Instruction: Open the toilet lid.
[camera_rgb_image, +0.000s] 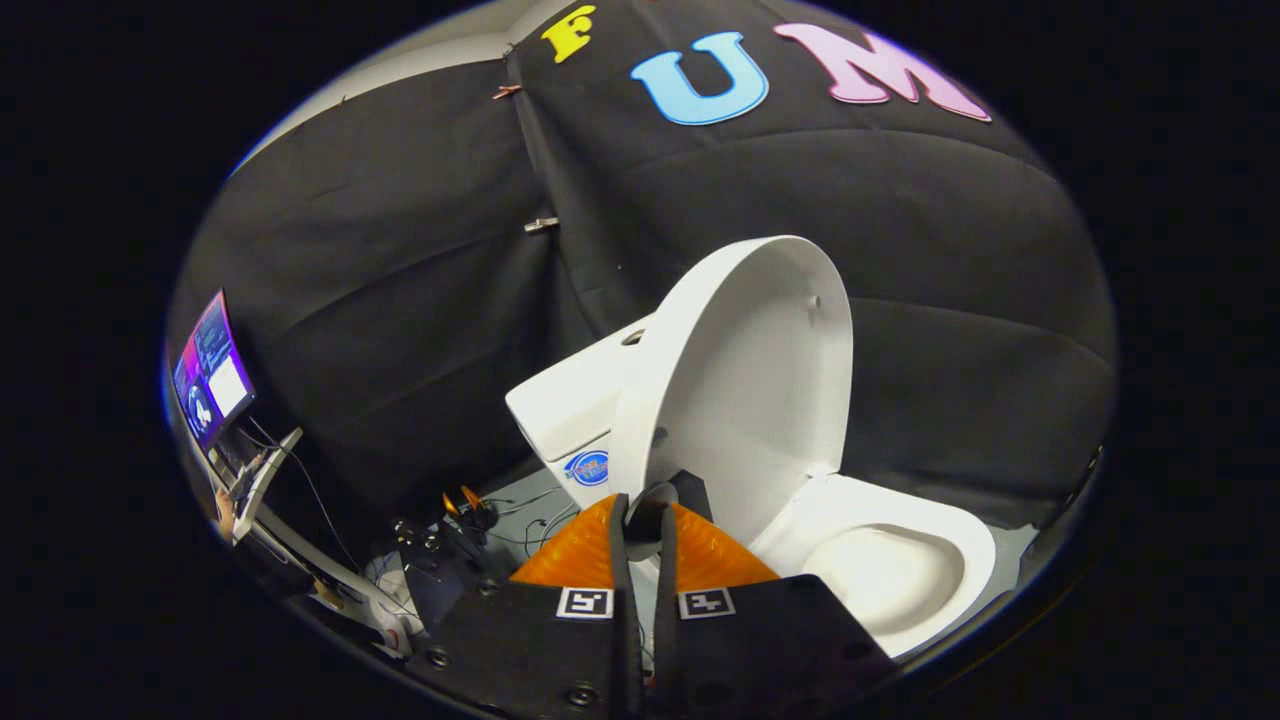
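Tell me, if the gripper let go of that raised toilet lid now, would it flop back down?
Probably not: the toilet lid stands past upright, near the tank. It looks like rigid moulded plastic, so stiff. The gripper fingers sit nearly closed at its lower edge; whether they grip it is unclear.

— Any writing to read here?
— Hardly. There's a round blue sticker (587, 467) on the toilet tank (560, 400), but its print is too small to make out.
— And on the gripper (640, 515)?
— Two square black-and-white code markers (584, 602), one on each finger, with no letters. The fingers stand close together at the lower rim of the raised toilet lid (750, 380) — whether they press on it, I cannot tell
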